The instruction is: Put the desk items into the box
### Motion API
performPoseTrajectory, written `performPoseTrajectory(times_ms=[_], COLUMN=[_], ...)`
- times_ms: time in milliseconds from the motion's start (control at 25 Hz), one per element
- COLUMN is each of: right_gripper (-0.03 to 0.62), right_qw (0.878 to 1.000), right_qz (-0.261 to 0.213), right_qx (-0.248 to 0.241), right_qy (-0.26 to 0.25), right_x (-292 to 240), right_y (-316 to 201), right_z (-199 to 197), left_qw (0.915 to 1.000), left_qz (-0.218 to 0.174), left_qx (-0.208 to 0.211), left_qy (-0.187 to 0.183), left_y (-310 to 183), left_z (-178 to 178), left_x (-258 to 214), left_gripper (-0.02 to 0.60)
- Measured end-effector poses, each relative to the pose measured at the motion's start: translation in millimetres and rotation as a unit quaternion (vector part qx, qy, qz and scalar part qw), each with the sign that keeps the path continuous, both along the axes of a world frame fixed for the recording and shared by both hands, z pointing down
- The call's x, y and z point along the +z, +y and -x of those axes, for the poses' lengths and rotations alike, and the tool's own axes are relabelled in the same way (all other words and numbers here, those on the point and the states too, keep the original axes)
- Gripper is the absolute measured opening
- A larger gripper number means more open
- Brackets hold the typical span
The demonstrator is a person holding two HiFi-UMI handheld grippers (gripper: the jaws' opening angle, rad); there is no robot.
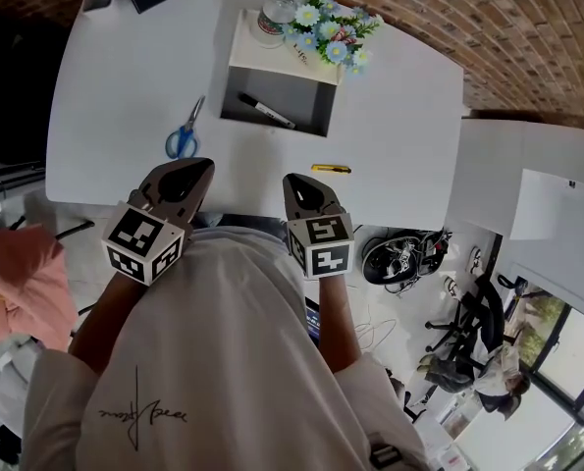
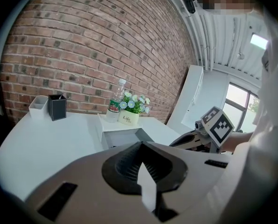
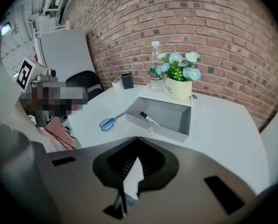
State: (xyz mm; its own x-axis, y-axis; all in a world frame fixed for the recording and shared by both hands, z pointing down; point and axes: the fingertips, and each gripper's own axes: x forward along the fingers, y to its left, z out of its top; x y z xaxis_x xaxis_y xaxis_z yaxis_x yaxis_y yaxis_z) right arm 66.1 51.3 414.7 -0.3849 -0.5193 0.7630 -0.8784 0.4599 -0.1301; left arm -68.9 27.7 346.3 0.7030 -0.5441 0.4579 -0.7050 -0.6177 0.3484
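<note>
**Both claws closed and empty, desk items lying above them**

In the head view, the left gripper (image 1: 195, 168) and the right gripper (image 1: 301, 186) are hovering at the lower edge of the white table (image 1: 115, 86). Each one is holding its jaws pressed together, with nothing between them.

The blue scissors (image 1: 182, 135) are lying on the table just above the left gripper, not touching it. A small yellow item (image 1: 330, 169) is lying near the right gripper, a little up and to the right of its tip.

The grey box (image 1: 311, 94) is standing open in the upper centre, well apart from both claws. A black marker (image 1: 265, 110) is lying inside it. A bottle (image 1: 275, 8) and a flower pot (image 1: 331, 32) are standing on its far white part.
</note>
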Motion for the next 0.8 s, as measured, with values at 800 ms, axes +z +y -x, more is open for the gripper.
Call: performPoseTrajectory(times_ms=[800], right_gripper=[0.028], right_qw=[0.993], right_qz=[0.038], right_qx=[-0.069], right_qy=[0.088], right_x=[40], right_y=[3], right_z=[-65], left_qw=[0.9994], left_qz=[0.029], left_qx=[-0.013], left_qy=[0.013], left_y=[4], left_z=[-12], left_x=[11], left_gripper=[0.005])
